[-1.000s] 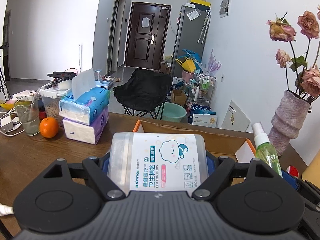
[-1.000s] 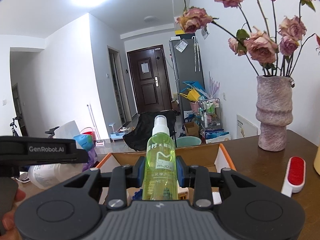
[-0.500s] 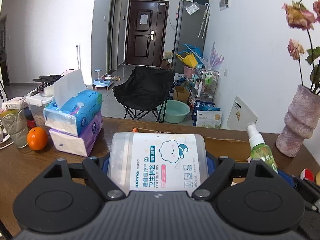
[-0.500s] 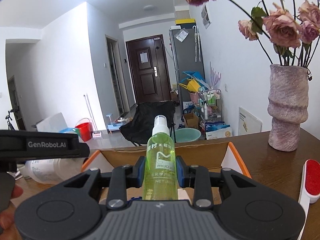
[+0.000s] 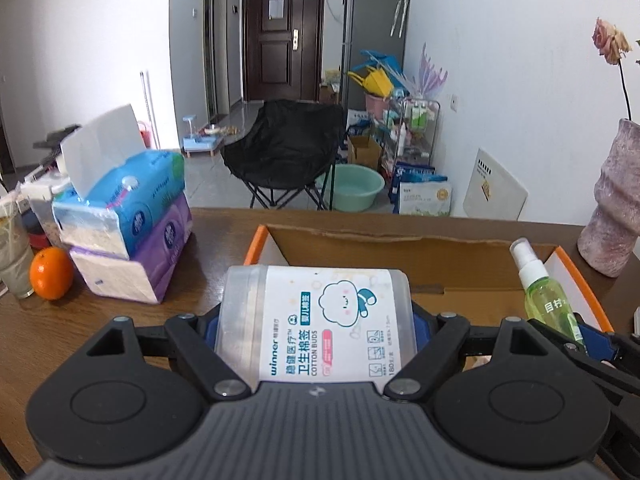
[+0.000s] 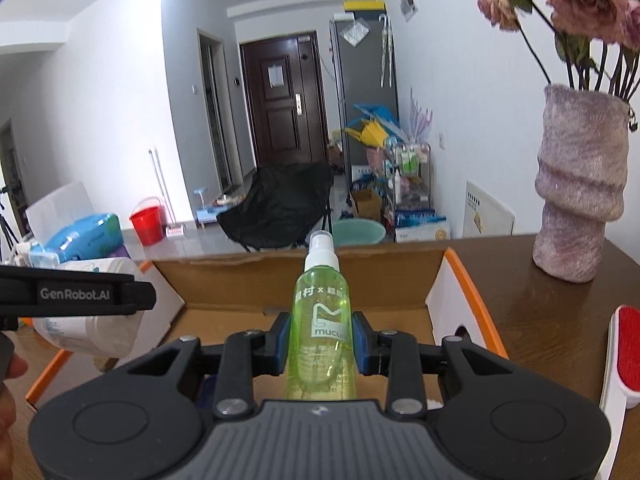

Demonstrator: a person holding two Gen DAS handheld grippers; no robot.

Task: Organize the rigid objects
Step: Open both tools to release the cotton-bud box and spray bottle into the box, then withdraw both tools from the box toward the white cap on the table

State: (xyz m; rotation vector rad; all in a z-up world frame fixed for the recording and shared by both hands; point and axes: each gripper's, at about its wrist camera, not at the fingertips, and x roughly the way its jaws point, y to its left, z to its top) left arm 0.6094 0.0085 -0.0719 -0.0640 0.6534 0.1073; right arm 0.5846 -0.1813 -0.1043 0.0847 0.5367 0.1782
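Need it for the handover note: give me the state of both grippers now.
Left gripper: closed on the cotton bud tub.
Right gripper: closed on the green spray bottle.

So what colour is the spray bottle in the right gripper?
Translucent green spray bottle with a white nozzle, clearest in the right wrist view.

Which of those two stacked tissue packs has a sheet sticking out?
The blue tissue pack, on top; a white sheet stands up from it. The purple tissue pack underneath shows none.
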